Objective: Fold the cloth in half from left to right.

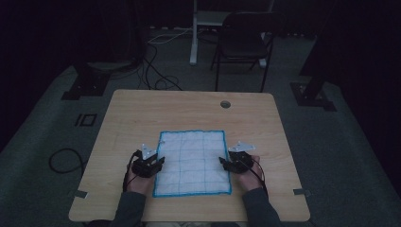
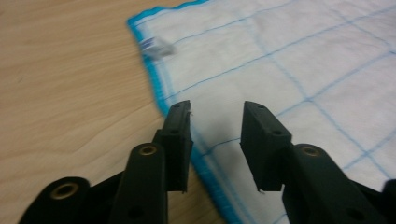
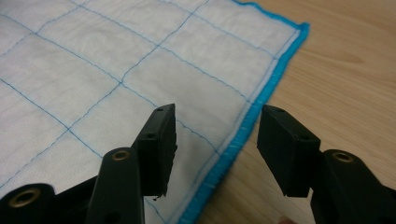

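Left gripper (image 2: pixel 215 112), lower centre: jaws apart over cloth (image 2: pixel 289 60) hem, empty; right gripper (image 3: pixel 217 122) likewise, wide; cloth flat mid-desk (image 1: pixel 142 109), edges straddled, likely for grasping

A light wooden table (image 1: pixel 142 113) with rounded corners stands on grey carpet. A white cloth (image 1: pixel 191 163) with a blue hem and a blue stitched grid lies flat on its near half, squared to the edges. A round cable hole (image 1: pixel 225 104) sits near the far edge.
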The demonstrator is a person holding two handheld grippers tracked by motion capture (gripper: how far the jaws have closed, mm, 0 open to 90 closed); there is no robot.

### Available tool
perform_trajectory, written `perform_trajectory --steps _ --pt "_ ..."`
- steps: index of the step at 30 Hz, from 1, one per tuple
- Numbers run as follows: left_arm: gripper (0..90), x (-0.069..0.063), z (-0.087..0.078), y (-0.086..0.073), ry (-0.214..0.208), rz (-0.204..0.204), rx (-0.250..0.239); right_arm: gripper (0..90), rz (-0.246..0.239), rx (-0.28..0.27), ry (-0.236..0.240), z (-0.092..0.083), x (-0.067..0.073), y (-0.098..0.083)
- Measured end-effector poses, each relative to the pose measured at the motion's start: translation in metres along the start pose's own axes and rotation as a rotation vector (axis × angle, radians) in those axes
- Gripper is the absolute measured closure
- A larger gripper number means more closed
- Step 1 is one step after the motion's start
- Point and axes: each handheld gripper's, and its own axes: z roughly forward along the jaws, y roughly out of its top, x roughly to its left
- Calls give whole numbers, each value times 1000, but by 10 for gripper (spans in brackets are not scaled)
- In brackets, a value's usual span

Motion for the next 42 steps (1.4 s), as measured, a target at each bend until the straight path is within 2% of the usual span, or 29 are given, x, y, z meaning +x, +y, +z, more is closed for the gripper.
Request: perform_trajectory --steps 7,12,17,23,26,31,38,42 --pt "597 5 4 -5 19 -46 25 471 -11 -7 -19 -14 -5 -9" --pt "581 2 3 -6 26 -44 20 480 11 -14 -36 -21 -11 -17" --pt "562 -6 2 -9 30 -33 15 480 19 -13 -33 -21 -10 -20" --pt "560 -16 7 -6 4 -13 11 480 8 -9 -20 -18 -5 -21" --pt "640 -19 7 -4 -7 -2 15 481 8 -5 -13 -16 -4 -22" --pt "831 -19 7 -3 -46 -4 23 490 6 1 -12 -14 -4 -22" --pt "861 -12 7 -1 -64 4 37 509 4 5 -14 -8 -5 -23" --pt "863 -7 8 0 -56 2 40 511 -8 18 -14 -7 -3 -23"
